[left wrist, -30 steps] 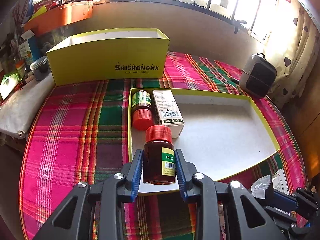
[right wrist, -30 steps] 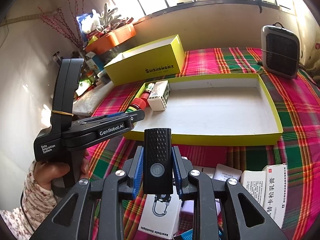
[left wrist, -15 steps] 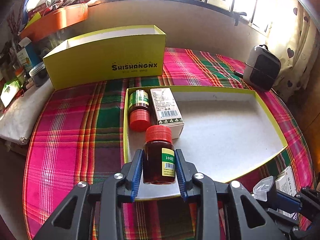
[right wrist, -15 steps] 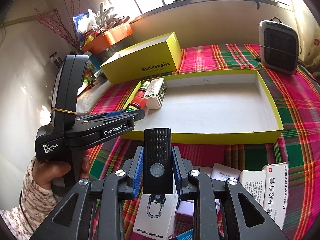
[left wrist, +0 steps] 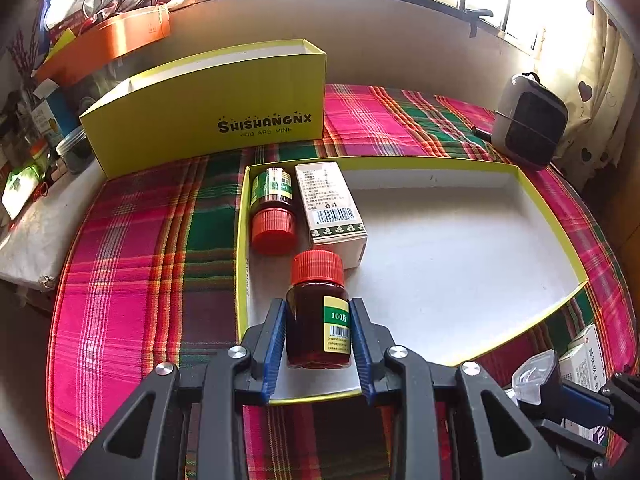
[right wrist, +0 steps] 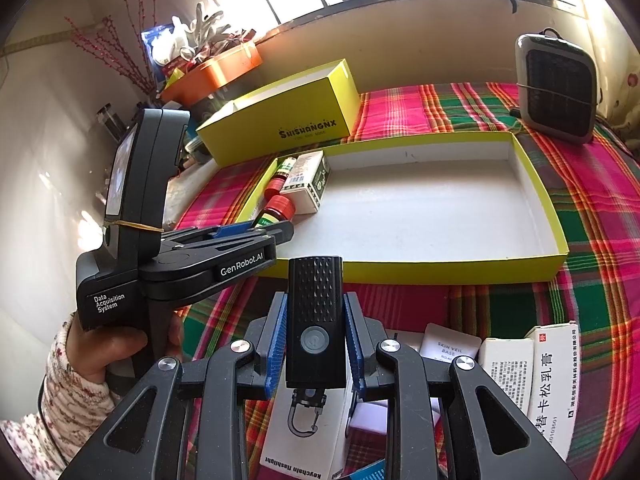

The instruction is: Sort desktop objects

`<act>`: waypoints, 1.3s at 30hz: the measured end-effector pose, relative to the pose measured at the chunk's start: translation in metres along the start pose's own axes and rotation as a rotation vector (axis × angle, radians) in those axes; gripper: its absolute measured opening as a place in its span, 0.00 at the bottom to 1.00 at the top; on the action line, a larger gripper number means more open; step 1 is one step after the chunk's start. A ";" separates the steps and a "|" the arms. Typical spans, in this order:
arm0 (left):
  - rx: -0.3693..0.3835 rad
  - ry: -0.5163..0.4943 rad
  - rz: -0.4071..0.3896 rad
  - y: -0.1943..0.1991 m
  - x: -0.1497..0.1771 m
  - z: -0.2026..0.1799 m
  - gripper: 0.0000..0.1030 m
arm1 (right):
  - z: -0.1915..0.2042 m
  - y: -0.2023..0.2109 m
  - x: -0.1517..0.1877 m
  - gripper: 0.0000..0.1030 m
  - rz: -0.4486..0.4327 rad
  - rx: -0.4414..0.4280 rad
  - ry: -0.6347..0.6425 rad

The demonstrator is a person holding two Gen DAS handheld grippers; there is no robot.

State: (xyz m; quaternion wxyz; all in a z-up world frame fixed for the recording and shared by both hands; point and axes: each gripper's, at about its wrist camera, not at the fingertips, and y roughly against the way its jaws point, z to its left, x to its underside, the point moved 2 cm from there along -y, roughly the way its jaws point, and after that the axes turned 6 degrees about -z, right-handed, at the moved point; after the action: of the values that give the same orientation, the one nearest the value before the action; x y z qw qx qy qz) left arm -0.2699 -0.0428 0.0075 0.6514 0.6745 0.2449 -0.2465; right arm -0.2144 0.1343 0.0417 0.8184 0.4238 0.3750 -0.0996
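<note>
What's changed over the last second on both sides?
The left hand-held gripper has carried its brown bottle further in over the yellow tray, closer to the lying bottle and white box. The right hand-held gripper still grips the black flashlight.

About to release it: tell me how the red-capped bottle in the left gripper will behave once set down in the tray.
The bottle is round and smooth, so on its side it may roll. The tray floor looks flat, and the box could stop it.
</note>
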 end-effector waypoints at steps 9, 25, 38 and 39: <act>-0.024 -0.019 0.005 -0.002 0.000 -0.002 0.31 | 0.000 -0.001 0.000 0.28 -0.001 0.004 0.001; 0.036 0.050 -0.066 0.025 -0.003 0.009 0.40 | 0.002 -0.002 -0.009 0.28 -0.005 0.021 0.009; 0.075 0.166 -0.139 0.063 0.022 0.042 0.40 | 0.011 -0.040 -0.048 0.28 0.074 0.002 -0.018; 0.081 0.173 -0.141 0.062 0.022 0.044 0.40 | 0.012 -0.045 -0.051 0.28 0.080 0.008 -0.012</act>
State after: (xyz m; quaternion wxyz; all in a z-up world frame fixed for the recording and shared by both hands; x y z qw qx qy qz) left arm -0.2133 -0.0888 0.0386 0.5812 0.7001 0.3368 -0.2423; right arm -0.2653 0.0896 0.0536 0.8223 0.4411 0.3524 -0.0707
